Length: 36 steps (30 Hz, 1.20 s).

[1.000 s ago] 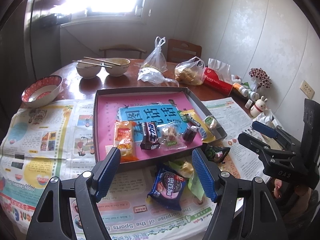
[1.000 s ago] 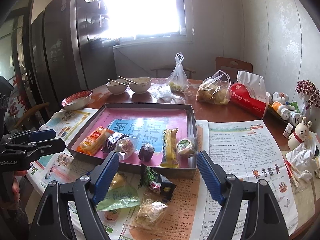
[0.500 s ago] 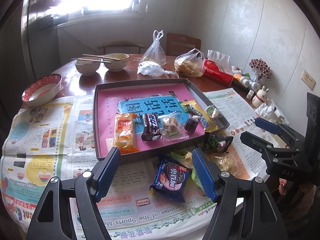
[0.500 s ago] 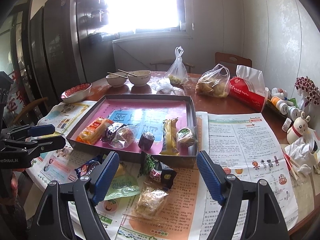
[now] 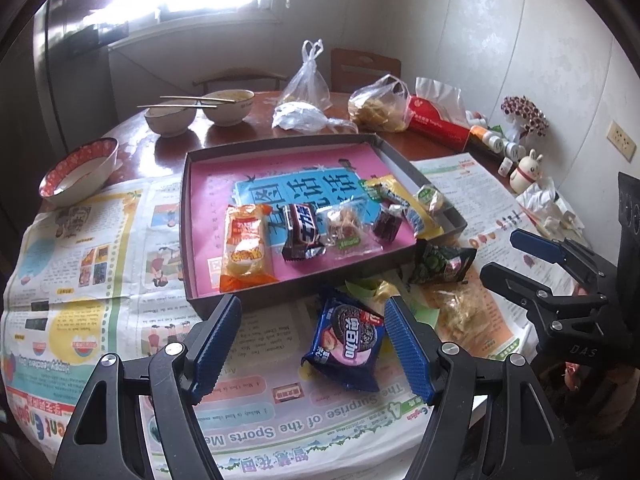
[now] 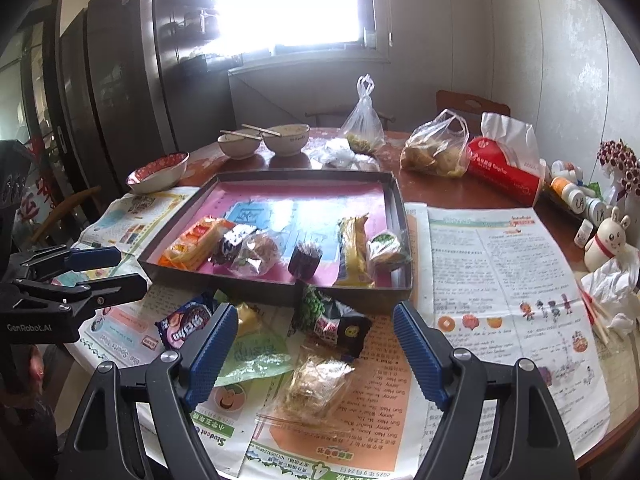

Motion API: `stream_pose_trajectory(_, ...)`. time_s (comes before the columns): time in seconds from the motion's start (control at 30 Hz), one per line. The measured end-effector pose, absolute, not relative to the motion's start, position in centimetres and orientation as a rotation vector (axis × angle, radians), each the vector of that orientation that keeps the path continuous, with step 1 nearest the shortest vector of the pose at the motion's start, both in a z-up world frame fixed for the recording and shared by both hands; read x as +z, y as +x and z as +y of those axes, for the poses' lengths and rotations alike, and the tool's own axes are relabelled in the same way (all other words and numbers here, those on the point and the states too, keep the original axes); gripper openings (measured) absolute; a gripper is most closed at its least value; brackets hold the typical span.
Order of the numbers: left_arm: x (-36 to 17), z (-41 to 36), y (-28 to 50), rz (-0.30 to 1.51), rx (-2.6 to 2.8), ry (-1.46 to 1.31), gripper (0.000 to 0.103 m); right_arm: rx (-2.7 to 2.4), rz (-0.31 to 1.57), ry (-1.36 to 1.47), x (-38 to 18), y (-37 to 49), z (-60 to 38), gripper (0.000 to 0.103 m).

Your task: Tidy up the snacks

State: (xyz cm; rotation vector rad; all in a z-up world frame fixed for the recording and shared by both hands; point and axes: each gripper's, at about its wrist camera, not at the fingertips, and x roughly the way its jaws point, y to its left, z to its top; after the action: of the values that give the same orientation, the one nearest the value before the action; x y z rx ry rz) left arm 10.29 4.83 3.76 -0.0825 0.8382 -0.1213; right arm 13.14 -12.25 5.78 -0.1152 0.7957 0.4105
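Note:
A shallow dark tray [image 5: 200, 298] [image 6: 256, 286] with a pink liner holds several wrapped snacks in a row along its near side. In front of it, on newspaper, lie a blue Oreo pack [image 5: 346, 338] [image 6: 186, 322], a dark green packet [image 5: 442, 266] [image 6: 334, 322], a clear bag of golden snack [image 6: 316, 384] [image 5: 456, 308] and a pale green wrapper [image 6: 252, 354]. My left gripper [image 5: 310, 348] hovers open above the table, the Oreo pack lying below its right finger. Over the clear bag and dark green packet, my right gripper [image 6: 310, 348] is open, holding nothing.
Newspapers [image 5: 80, 240] cover the near half of a round wooden table. Behind the tray stand two bowls with chopsticks [image 5: 200, 114], a red-rimmed bowl [image 5: 78, 170], plastic bags [image 6: 434, 150], a red tissue pack [image 6: 504, 168], and bottles and a rabbit figure [image 6: 604, 236] at the right.
Both wrist views have tipped slightly downward, so the tray and loose snacks sit higher in the frames and more of the near newspaper shows. Nothing was grasped or released.

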Motion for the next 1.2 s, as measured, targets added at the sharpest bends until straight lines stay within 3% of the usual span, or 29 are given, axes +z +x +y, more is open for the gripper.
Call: stream_pose_trajectory(1.2, -0.5, 2.2, 11.4, 0.953, -0.159, -0.018, 0.075, 0.340, 0.930, -0.181, 0.7, 12.9, -12.1, 0.081)
